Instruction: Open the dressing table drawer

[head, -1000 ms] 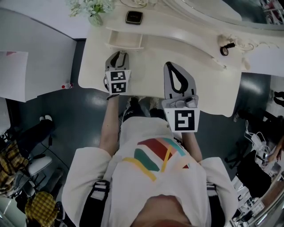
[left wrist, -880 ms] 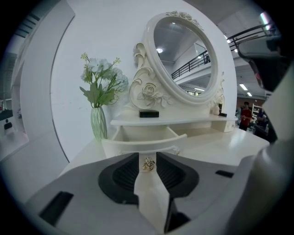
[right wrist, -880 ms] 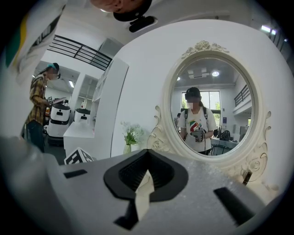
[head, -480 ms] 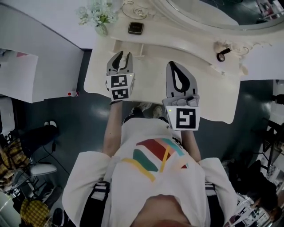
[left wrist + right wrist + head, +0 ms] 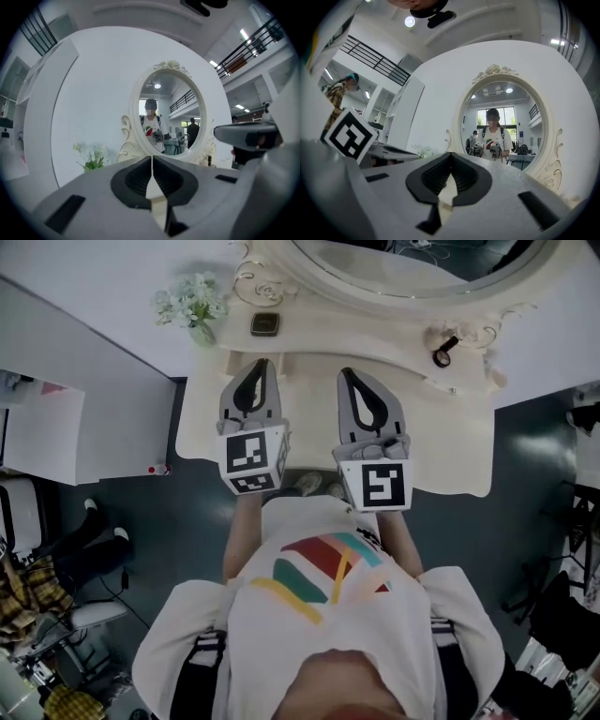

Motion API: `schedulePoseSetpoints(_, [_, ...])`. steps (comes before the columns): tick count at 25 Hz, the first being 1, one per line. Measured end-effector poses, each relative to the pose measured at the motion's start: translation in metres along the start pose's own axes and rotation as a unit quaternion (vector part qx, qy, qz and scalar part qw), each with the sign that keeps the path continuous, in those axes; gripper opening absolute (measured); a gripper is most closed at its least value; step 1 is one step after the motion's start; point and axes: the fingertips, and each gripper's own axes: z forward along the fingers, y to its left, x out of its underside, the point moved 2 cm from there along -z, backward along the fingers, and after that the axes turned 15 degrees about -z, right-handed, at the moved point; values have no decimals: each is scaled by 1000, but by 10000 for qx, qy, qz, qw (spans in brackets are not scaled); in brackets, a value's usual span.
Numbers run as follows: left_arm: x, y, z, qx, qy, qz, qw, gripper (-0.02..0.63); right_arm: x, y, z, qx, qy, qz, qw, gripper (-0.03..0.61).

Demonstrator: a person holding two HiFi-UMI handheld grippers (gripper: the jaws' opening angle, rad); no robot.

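Observation:
The cream dressing table (image 5: 450,442) stands against the white wall under its oval mirror (image 5: 422,273). Both grippers are held level above the tabletop and point at the mirror (image 5: 168,117). My left gripper (image 5: 260,363) is shut with nothing between its pads, as the left gripper view (image 5: 152,157) also shows. My right gripper (image 5: 348,372) is beside it, also shut and empty (image 5: 450,153). In the head view the left gripper covers the part of the table just in front of the small black box (image 5: 264,324), so the drawer is hidden.
A vase of pale flowers (image 5: 192,304) stands at the table's back left. A small black object (image 5: 443,343) lies at the back right by the mirror frame. White panels (image 5: 56,427) stand to the left, above a dark floor. The mirror (image 5: 501,122) reflects the person.
Both grippers have risen towards the head camera, the left one more. The left jaws, open half a second ago, are now shut. The open drawer seen earlier is now covered.

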Motion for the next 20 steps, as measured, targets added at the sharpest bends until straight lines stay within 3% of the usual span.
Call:
schedulePoseSetpoints(4, [-28,-37,-16,251,-643,173,9975,8,1,-9,-10,58,-14,42,10000,0])
schedulePoseSetpoints(9, [-31,-77,-26,611,-909,178,9938,6,3,-19,-20,122,-56,298,9995,0])
schedulePoseSetpoints(20, [-27,-108,-33,846,-630,252,9941,6,14,-26,-30,186,46,192,9996,0])
